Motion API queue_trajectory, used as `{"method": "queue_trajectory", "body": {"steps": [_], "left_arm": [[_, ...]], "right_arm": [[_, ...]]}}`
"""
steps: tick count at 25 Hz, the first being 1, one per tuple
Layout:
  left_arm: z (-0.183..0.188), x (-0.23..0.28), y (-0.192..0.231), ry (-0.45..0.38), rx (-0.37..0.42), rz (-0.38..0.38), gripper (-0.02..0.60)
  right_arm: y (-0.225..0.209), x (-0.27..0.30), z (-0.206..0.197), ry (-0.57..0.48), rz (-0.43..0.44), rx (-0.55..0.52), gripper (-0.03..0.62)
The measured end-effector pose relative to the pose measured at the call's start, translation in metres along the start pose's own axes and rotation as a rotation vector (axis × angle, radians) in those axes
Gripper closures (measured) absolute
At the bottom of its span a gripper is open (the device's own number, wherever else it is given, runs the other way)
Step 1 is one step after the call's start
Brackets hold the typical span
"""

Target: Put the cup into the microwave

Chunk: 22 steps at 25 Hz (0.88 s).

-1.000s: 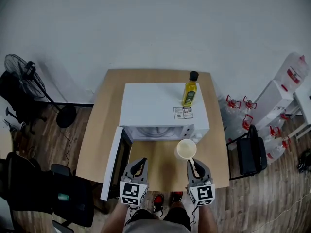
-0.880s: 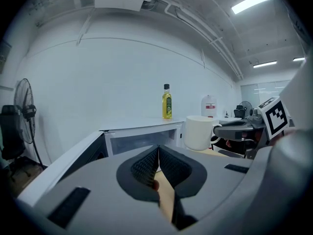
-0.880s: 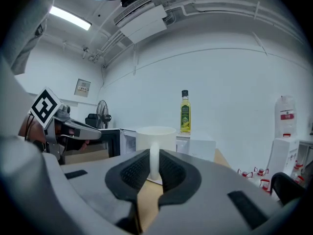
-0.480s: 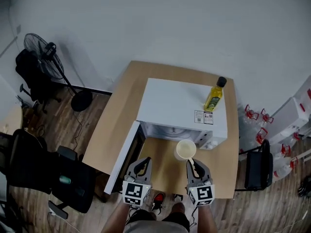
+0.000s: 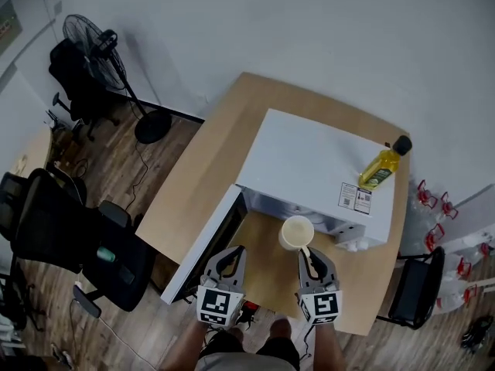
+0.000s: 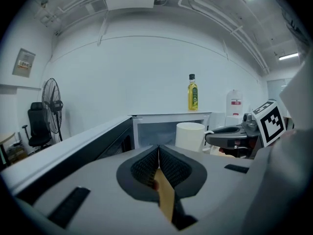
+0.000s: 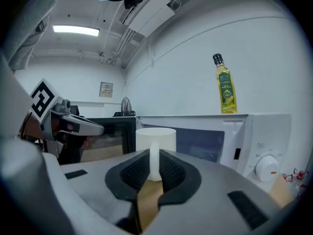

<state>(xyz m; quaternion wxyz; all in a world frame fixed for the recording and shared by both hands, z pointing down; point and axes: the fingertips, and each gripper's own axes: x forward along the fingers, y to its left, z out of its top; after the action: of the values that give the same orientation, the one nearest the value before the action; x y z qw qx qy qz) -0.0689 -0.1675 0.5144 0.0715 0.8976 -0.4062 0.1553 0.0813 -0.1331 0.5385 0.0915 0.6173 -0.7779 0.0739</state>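
The microwave door (image 5: 203, 246) stood swung open, just to the outer side of the left gripper (image 5: 230, 255), so the opening step looked done. The left gripper's jaws were pressed together with nothing between them, and it hung idle beside its partner. To its right, the right gripper (image 7: 154, 166) was clenched on the handle of the white cup (image 7: 155, 140), which stood upright straight ahead of its tips; whether the cup rested on the table (image 5: 182, 199) or was lifted could not be told. Just beyond the cup lay the open cavity of the microwave (image 5: 317, 168), near but not yet entered. Left to do, by my reading: carry the cup forward through the opening, set it down, let go. An oil bottle (image 5: 380, 168) stood on the microwave's top, up and right of the right gripper, well apart from the path
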Motion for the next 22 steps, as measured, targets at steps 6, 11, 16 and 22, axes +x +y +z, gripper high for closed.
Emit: {"method": "queue_trajectory", "body": {"steps": [6,11,16,22], "left_arm": [[-0.014,0.015,0.007,0.027,-0.03,0.049,0.557],[-0.022,0.028,0.01,0.042,-0.06,0.088,0.557],[-0.027,0.039,0.012,0.054,-0.078,0.114,0.557],[-0.036,0.049,0.018,0.076,-0.1,0.163,0.557]], "right_arm": [[-0.008,0.029,-0.017,0.024,0.054,0.0,0.545],[-0.015,0.047,-0.025,0.027,0.084,0.007,0.545],[-0.023,0.063,-0.032,0.031,0.107,0.011,0.545],[-0.035,0.083,-0.042,0.05,0.124,0.028,0.545]]}}
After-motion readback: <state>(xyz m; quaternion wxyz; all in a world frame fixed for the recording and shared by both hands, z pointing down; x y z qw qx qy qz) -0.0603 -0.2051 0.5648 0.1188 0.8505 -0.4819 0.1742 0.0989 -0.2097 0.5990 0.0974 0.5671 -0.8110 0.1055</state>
